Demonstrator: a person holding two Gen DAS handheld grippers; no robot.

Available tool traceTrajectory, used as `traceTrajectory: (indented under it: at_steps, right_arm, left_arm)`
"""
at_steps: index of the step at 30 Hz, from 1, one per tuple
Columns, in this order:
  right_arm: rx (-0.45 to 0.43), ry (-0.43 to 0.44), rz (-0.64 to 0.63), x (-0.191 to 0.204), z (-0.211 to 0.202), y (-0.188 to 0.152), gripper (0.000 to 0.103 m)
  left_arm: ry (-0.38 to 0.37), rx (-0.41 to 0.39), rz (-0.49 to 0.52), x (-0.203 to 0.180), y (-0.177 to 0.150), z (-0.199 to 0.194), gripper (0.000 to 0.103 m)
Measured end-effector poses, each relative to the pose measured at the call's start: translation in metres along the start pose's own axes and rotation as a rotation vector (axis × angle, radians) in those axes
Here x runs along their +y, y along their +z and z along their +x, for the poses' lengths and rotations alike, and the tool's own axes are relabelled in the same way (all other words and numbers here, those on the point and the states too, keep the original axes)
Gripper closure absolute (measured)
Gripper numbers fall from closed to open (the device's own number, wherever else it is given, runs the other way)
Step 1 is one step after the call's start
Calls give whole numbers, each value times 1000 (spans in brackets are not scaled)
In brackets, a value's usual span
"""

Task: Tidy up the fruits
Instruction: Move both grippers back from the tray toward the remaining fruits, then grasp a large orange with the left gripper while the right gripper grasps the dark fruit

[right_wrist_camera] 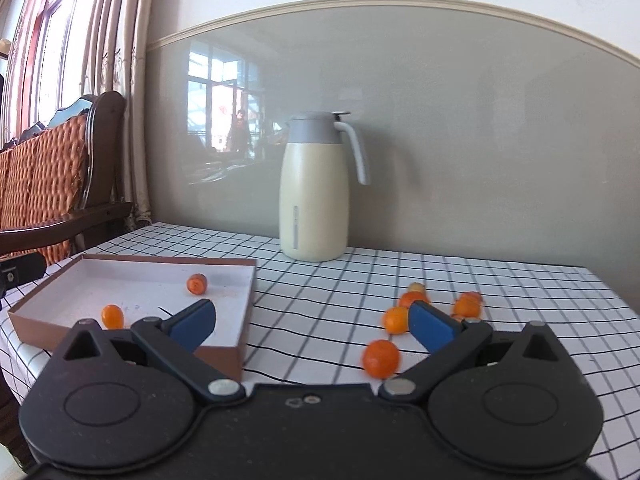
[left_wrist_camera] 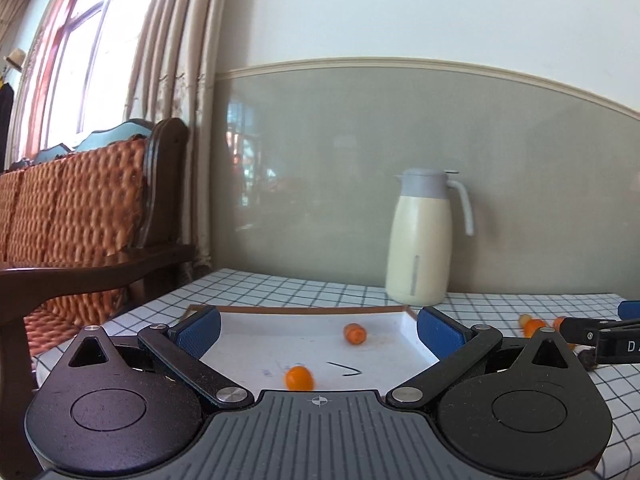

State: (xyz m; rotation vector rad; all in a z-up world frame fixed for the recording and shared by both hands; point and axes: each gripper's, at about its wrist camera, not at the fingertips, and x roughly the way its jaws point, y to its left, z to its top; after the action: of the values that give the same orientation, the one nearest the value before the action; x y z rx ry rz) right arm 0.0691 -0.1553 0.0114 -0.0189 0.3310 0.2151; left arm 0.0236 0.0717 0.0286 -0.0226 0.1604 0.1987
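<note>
A shallow brown box with a white inside (left_wrist_camera: 416, 344) (right_wrist_camera: 248, 292) lies on the checked tablecloth and holds two small oranges (left_wrist_camera: 355, 333) (left_wrist_camera: 299, 377), also seen from the right as oranges (right_wrist_camera: 197, 283) (right_wrist_camera: 112, 316). My left gripper (left_wrist_camera: 318, 326) hovers open over the box, nothing between its blue pads. Several loose oranges (right_wrist_camera: 381, 358) (right_wrist_camera: 396, 319) (right_wrist_camera: 467, 305) lie on the cloth right of the box. My right gripper (right_wrist_camera: 310, 326) stands open above the cloth, its right pad (right_wrist_camera: 432, 326) just in front of the loose oranges.
A cream thermos jug with a grey lid (left_wrist_camera: 420, 236) (right_wrist_camera: 314, 188) stands at the back against the wall. A wooden armchair with orange woven cushions (left_wrist_camera: 80, 208) sits left of the table, by the curtain and window. The right gripper's side (left_wrist_camera: 600, 336) shows at the left view's right edge.
</note>
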Motion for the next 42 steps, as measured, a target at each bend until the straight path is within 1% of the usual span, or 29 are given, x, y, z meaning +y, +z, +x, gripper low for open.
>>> traceTrajectory:
  at_steps: [6, 17, 27, 30, 34, 38, 42]
  right_arm:
    - [15, -44, 13, -21, -7, -4, 6]
    - [17, -122, 22, -61, -23, -16, 6]
    - [45, -174, 27, -91, -32, -27, 6]
    - [57, -181, 27, -99, -32, -31, 6]
    - [69, -176, 29, -108, -26, -33, 6]
    - [91, -175, 15, -114, -14, -36, 6]
    - [113, -172, -5, -117, 1, -40, 6]
  left_arm:
    - [-62, 7, 20, -20, -1, 3, 0]
    - [-122, 30, 54, -71, -8, 11, 0]
    - [-202, 43, 93, -113, -15, 12, 0]
    - [-207, 62, 97, -125, -18, 16, 0]
    - [-234, 92, 92, -138, -20, 25, 0]
    - [-263, 94, 114, -157, -23, 35, 0]
    - [-290, 113, 130, -175, -28, 48, 0]
